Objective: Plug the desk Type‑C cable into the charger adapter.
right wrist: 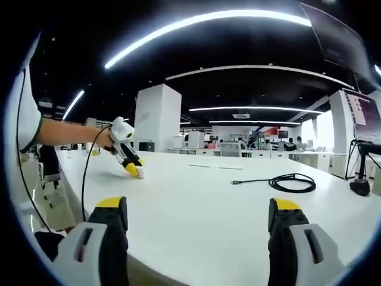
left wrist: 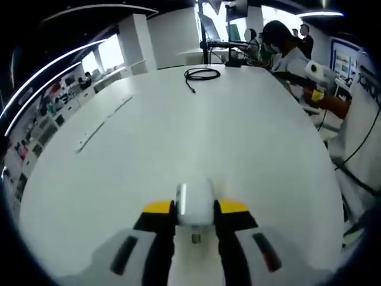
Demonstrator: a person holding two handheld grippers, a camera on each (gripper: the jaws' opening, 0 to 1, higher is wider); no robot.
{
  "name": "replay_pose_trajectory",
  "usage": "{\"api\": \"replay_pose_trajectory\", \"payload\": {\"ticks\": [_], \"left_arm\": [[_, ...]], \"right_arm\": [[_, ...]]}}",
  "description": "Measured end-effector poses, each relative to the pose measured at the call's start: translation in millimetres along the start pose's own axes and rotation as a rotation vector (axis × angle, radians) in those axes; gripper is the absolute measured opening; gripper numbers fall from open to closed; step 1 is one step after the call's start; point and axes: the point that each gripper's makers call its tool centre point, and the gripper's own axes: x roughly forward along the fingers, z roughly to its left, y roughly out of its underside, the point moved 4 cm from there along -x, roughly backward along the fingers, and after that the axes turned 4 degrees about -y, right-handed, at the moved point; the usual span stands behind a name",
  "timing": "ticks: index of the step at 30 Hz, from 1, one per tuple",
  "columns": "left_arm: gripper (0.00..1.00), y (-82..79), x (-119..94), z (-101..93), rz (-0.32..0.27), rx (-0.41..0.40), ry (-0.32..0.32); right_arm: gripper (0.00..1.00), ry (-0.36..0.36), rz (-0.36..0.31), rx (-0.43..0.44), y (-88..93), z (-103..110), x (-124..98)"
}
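Note:
A white charger adapter (left wrist: 194, 202) sits on the white table (left wrist: 238, 137), and my left gripper (left wrist: 195, 208) is shut on it with its yellow-tipped jaws at either side. The black Type-C cable (left wrist: 201, 74) lies coiled at the far end of the table, its plug end pointing towards me. In the right gripper view my right gripper (right wrist: 198, 217) is open above the table with nothing between its jaws. The cable (right wrist: 292, 182) lies ahead to its right, with the plug end (right wrist: 235, 182) stretched leftward. The left gripper (right wrist: 128, 156) shows at the left, tips down on the table.
A black stand (left wrist: 229, 59) rises at the far table edge beyond the cable, and its base (right wrist: 360, 187) shows at the right. People sit behind it. A person's sleeve and forearm (right wrist: 65, 134) reach in from the left. A narrow seam strip (left wrist: 98, 128) runs along the tabletop.

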Motion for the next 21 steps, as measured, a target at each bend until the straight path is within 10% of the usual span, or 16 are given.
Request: {"api": "replay_pose_trajectory", "payload": {"ticks": [21], "left_arm": [[0.25,-0.8,-7,-38.4,-0.007,0.011,0.036]], "right_arm": [[1.00,0.008,0.018,-0.024,-0.5,5,-2]]}}
